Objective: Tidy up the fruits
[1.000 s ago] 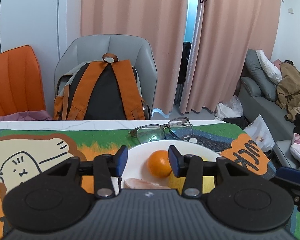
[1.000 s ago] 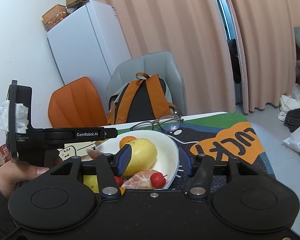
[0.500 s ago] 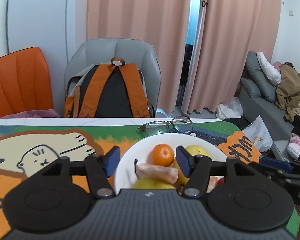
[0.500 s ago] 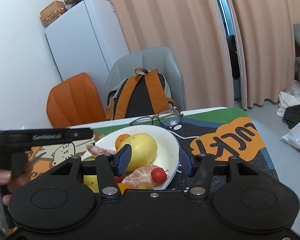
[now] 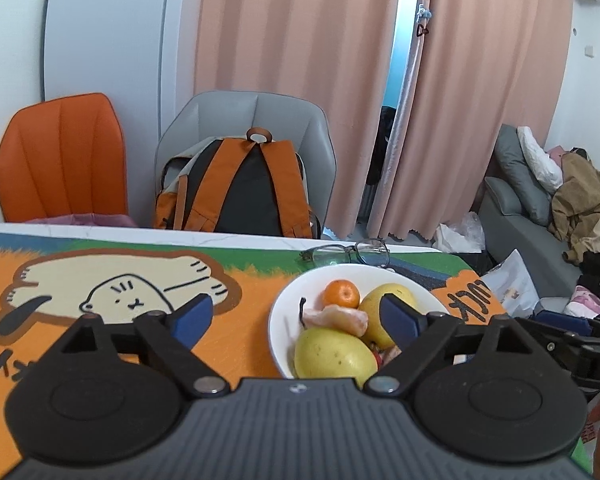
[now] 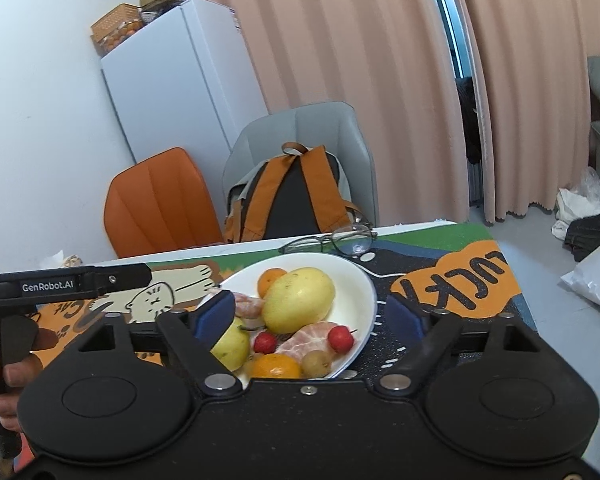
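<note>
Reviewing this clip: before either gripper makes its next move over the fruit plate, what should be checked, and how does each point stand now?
1. Left gripper free of fruit: ok, jaws opening, nothing pinched.
2. Right gripper free of fruit: ok, jaws opening, clear of the large yellow fruit.
3. Fruits within the white plate: ok, none over the rim.
4. Glasses clear of the plate: cannot tell, they lie right at its far rim.
5. Loose fruit left on the mat: cannot tell, the grippers hide the near part.
</note>
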`<state>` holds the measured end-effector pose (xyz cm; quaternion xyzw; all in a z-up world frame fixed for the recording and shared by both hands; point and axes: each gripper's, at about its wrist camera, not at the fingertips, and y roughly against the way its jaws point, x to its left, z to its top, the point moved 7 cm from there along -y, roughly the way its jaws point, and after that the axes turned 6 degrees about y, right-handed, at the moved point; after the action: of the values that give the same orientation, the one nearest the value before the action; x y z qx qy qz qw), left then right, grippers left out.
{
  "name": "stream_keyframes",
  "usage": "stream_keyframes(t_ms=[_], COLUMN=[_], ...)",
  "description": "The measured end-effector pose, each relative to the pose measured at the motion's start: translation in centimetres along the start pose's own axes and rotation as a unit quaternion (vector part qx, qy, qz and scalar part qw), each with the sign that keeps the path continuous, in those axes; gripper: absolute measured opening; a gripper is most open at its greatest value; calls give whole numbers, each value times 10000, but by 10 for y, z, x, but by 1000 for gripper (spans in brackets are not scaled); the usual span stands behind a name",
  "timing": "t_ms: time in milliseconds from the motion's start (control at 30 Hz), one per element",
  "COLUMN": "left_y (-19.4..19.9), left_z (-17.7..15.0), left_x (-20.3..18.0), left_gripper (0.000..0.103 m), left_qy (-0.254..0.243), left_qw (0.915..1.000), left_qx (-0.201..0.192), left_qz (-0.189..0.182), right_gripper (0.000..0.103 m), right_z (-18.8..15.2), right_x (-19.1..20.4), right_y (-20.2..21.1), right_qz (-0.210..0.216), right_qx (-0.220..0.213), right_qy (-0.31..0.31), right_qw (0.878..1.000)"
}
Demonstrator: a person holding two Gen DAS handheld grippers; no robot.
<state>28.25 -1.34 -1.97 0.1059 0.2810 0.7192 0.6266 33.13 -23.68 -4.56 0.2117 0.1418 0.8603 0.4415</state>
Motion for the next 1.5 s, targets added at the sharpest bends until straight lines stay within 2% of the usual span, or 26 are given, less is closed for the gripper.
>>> stream_keyframes(t_ms=[300,867,1000,1500], left_y=[33,98,114,165], left_z=[-16,-38,-40,-57], left_x=[7,31,39,65], left_gripper=[96,100,100,100], left_qy=[42,295,345,292], left_qw=[10000,9995,9991,9988], left_qx=[1,-131,-241,-214], left_qz=[-26,-58,11,315], right_gripper=[103,103,103,103], right_z=[0,-9,-12,-20], right_x=[21,67,74,98], right_y=[23,68,77,116], right_qz=[53,207,262,240], right_qx=[-101,-130,-128,-190], right_qy=[22,141,42,73], right_qw=[9999,9996,9996,9995])
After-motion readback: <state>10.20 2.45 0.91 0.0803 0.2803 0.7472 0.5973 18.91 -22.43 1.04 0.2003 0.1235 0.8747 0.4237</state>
